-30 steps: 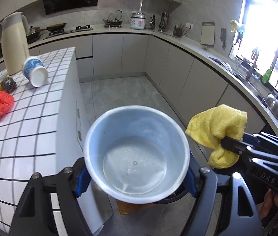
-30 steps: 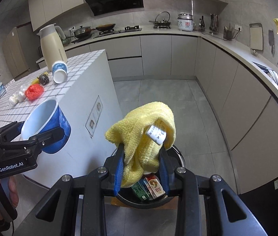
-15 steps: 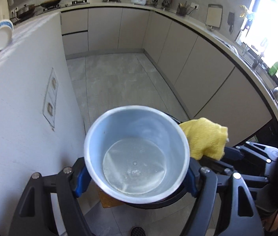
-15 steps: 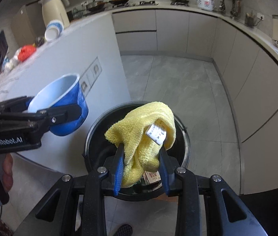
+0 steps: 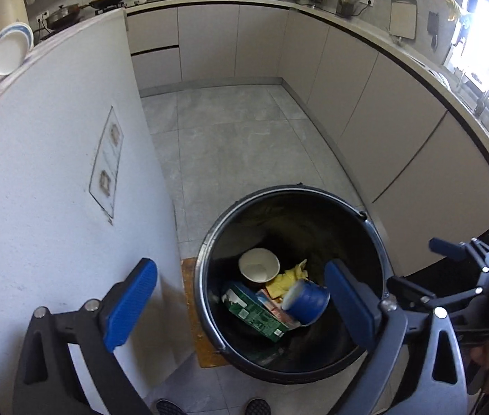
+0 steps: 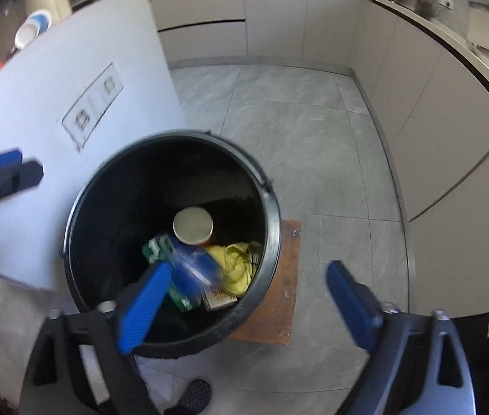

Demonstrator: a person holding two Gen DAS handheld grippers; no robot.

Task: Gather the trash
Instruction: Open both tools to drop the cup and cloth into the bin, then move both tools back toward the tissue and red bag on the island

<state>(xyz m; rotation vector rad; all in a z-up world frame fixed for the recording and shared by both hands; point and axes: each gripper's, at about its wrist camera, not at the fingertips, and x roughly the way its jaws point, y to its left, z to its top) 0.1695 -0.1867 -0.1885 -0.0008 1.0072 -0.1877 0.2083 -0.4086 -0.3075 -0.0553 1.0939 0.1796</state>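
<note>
A black round bin (image 5: 206, 242) stands on the floor below both grippers. Inside lie a blue cup (image 5: 306, 301) on its side, a yellow cloth (image 5: 289, 276), a white paper cup (image 5: 258, 269) and a green carton (image 5: 255, 314). My left gripper (image 5: 239, 276) hangs over the bin with its jaws opening wide and nothing between them. My right gripper (image 6: 248, 268) is also over the bin (image 6: 272, 214), jaws opening and bare. In the right wrist view the blue cup (image 6: 196, 263) is blurred beside the yellow cloth (image 6: 234, 263).
The white island wall (image 5: 54, 173) with a socket panel rises close on the bin's left. A wooden board (image 6: 286, 276) lies under the bin. A blue-and-white cup (image 5: 11, 48) lies on the island top. Grey cabinets (image 5: 400, 131) run along the right. Shoe tips (image 5: 258, 406) show below.
Both grippers sank toward the bin and spread their jaws. The left let go of the blue cup and the right let go of the yellow cloth; both now lie in the bin.
</note>
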